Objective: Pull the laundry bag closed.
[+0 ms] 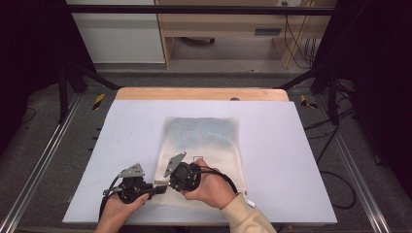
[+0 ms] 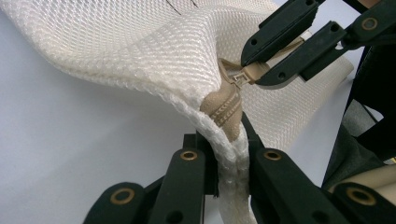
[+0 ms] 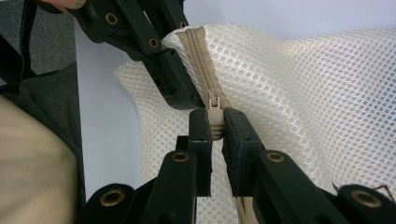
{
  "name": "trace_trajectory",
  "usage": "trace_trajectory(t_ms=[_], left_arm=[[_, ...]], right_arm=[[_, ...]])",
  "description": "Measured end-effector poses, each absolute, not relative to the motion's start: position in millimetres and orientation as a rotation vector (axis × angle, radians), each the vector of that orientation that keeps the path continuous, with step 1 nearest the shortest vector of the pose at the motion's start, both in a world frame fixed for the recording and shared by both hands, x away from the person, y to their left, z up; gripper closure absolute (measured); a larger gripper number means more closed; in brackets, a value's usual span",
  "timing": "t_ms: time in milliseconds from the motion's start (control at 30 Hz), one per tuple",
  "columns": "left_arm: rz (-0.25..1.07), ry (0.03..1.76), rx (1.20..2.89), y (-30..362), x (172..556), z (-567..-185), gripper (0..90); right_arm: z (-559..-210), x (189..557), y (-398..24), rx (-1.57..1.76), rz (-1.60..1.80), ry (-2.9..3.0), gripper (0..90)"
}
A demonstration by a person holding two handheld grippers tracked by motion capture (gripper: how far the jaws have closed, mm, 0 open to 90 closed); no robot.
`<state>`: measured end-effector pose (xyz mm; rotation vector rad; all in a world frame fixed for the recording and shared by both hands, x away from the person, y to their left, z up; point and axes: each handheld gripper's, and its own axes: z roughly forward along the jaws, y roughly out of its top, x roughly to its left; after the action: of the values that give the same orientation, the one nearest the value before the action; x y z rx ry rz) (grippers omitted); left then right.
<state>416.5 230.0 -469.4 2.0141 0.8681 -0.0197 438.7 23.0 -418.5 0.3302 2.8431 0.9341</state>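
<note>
Clearly the left tongs clamp the mesh bag's corner to anchor it while the right tongs pinch the zipper pull, ready to slide it.

My worktop is pale lavender-grey with a light wood strip along its far edge. On it lies a cream mesh bag, woven in a fine honeycomb pattern, with a faint blue-grey tint showing through its far half. Its zipper is tan, and so is the pull. My left gripper and right gripper are black with brass-coloured rivets and grey top plates. My sleeve is beige.
</note>
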Motion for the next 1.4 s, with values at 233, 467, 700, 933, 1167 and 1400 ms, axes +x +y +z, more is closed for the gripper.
trace_trajectory(t_ms=[233, 467, 700, 933, 1167, 1400], left_arm=[[-0.03, 0.865, 2.005, 230, 417, -469, 84.6], [-0.032, 0.868, 2.009, 229, 416, -469, 84.6], [-0.027, 0.867, 2.012, 228, 416, -470, 84.6], [-0.028, 0.866, 2.008, 227, 416, -471, 84.5], [-0.029, 0.864, 2.016, 221, 414, -474, 84.5], [-0.027, 0.864, 2.022, 218, 412, -475, 84.4]], right_arm=[[-418, 439, 22, 0.326, 0.93, 2.847, 82.0], [-420, 440, 21, 0.329, 0.915, 2.861, 82.1], [-425, 443, 15, 0.368, 0.917, 2.862, 82.1], [-422, 442, 14, 0.365, 0.926, 2.849, 82.0], [-420, 441, 12, 0.367, 0.915, 2.848, 81.9], [-419, 440, 8, 0.368, 0.923, 2.846, 81.9]])
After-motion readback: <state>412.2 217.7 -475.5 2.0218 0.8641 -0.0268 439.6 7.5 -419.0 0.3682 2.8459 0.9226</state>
